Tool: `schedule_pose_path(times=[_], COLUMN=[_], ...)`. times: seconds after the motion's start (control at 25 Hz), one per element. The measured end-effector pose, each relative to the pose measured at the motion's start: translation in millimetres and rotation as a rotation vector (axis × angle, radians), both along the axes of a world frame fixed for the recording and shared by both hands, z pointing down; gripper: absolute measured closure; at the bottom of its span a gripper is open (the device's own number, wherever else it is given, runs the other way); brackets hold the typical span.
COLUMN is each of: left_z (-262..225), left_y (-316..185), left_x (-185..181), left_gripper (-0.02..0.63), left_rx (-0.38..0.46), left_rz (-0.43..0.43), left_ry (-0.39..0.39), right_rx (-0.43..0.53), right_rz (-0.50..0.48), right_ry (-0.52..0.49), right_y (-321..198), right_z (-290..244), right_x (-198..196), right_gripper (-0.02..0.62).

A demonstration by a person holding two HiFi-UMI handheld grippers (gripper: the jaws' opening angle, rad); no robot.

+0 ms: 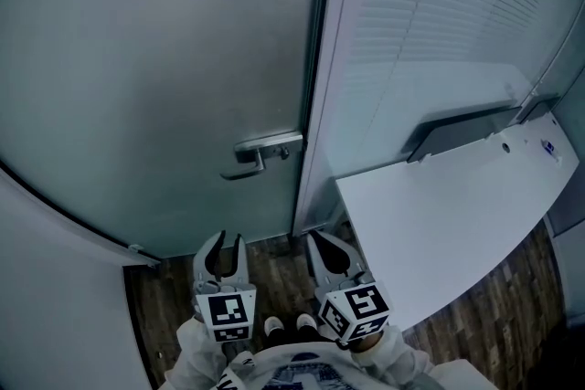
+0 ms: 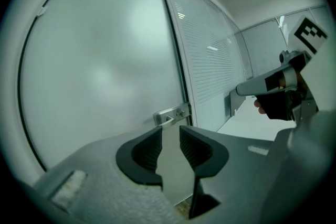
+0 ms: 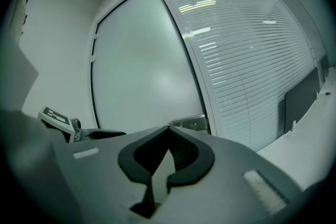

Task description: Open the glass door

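Observation:
The frosted glass door [image 1: 155, 59] stands closed in its frame, with a silver lever handle [image 1: 260, 151] at its right edge. My left gripper [image 1: 224, 237] is held below the handle and apart from it. Its jaws are open, with nothing between them. In the left gripper view the handle [image 2: 170, 114] shows just above the gap of the left gripper [image 2: 170, 131]. My right gripper [image 1: 322, 237] hangs beside the left one, below the door frame. In the right gripper view its tips [image 3: 169, 128] meet, shut and empty, with the handle [image 3: 190, 123] beyond.
A white desk [image 1: 439, 224] juts in at the right, close to my right gripper, with a dark panel [image 1: 457, 128] at its back. Behind it runs a glass partition with blinds [image 1: 439, 14]. A white wall [image 1: 46, 288] curves in at the left above the wood floor [image 1: 274, 269].

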State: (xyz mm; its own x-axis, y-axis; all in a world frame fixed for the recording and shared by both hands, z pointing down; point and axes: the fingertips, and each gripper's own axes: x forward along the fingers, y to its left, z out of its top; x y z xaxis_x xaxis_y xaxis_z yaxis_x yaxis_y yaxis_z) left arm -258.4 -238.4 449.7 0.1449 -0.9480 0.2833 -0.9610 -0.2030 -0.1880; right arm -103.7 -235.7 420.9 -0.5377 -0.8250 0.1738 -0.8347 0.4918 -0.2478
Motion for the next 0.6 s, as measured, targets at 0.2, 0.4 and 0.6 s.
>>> schedule_pose_path(times=[0.2, 0.4, 0.6], left_z=[11, 18, 30], left_y=[-18, -37, -63], left_x=[15, 25, 21], left_gripper=[0.386, 0.316, 0.316], left_rx=[-0.020, -0.014, 0.016], left_rz=[0.067, 0.128, 0.126], left_ry=[-0.194, -0.444, -0.707], right_rx=[-0.004, -0.015, -0.014], right_rz=[0.034, 0.061, 0.076], right_ry=[-0.006, -0.010, -0.011], right_y=[-6, -12, -18], right_z=[-2, -1, 5], right_x=[21, 37, 46], right_gripper=[0.592, 0.592, 0.592])
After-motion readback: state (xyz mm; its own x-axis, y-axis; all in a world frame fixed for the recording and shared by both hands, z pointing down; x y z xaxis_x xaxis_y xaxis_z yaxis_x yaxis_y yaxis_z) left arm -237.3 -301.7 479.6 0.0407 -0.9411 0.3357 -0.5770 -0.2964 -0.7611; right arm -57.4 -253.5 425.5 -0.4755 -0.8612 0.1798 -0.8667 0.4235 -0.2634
